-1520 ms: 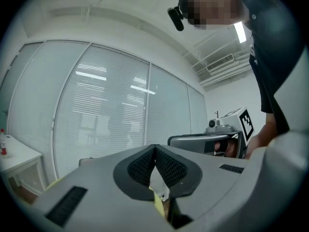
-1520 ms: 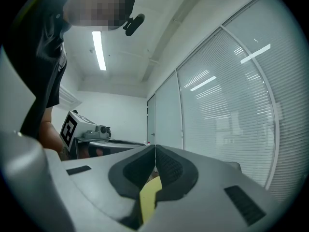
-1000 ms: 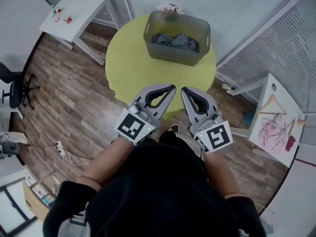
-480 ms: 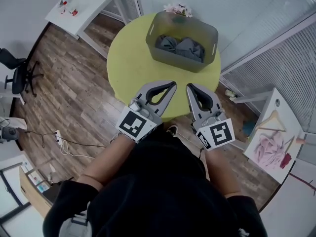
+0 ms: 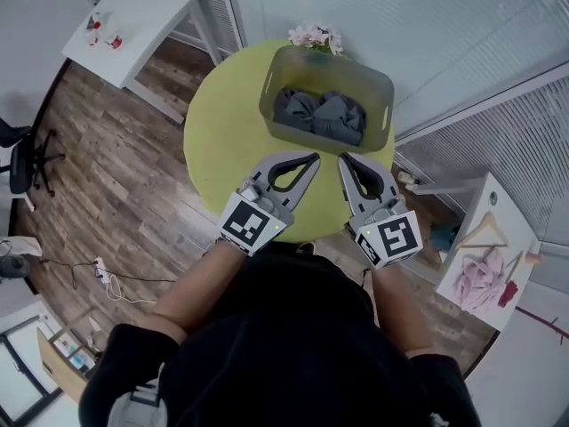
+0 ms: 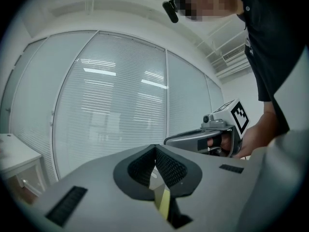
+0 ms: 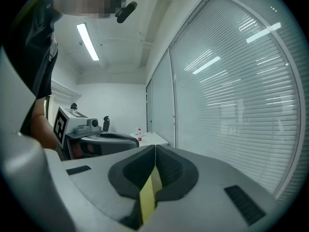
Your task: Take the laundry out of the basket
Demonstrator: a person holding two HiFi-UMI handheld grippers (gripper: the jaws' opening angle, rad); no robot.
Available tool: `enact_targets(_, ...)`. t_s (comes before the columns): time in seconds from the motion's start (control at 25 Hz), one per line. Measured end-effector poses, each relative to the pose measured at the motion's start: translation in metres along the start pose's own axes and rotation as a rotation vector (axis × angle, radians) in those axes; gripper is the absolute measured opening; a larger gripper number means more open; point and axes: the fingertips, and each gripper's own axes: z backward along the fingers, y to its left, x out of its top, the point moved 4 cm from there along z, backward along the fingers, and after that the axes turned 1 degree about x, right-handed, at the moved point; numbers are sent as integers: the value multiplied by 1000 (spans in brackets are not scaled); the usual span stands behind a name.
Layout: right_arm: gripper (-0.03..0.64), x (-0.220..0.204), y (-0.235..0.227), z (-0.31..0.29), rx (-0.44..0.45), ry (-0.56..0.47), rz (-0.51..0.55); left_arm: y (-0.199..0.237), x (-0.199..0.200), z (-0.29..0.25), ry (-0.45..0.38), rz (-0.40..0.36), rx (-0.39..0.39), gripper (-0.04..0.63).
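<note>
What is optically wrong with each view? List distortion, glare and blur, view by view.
Head view: fisheye bows the room's straight edges; evenly lit, basket and yellow table sharp. Left gripper view: dark round vignette, light streaks across the blinds, the left gripper close and slightly soft. Right gripper view: same vignette, bright ceiling tube, streaks on the blinds there too.

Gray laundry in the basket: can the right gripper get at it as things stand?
Probably yes: the laundry lies uncovered in the basket, nothing stands before the right gripper, but its shut jaws must open first.
</note>
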Motion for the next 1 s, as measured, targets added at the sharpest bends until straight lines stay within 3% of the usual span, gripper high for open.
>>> enact_targets(0.32,23,-17,-17,-53,-5,166,-2,59,-11,-16,11,12,-33,11)
enact_targets(0.48,23,-22,-33,-67,13,230,9,78,-11,-28,41,-26,-40,11)
enact_targets(0.88,25,-96,-85,-119,191,576,55,121,-23,-71,31,-34,29,11)
enact_targets(1.0,25,-112,-103,-135,239,631,79,134,-28,-91,27,-39,58,11)
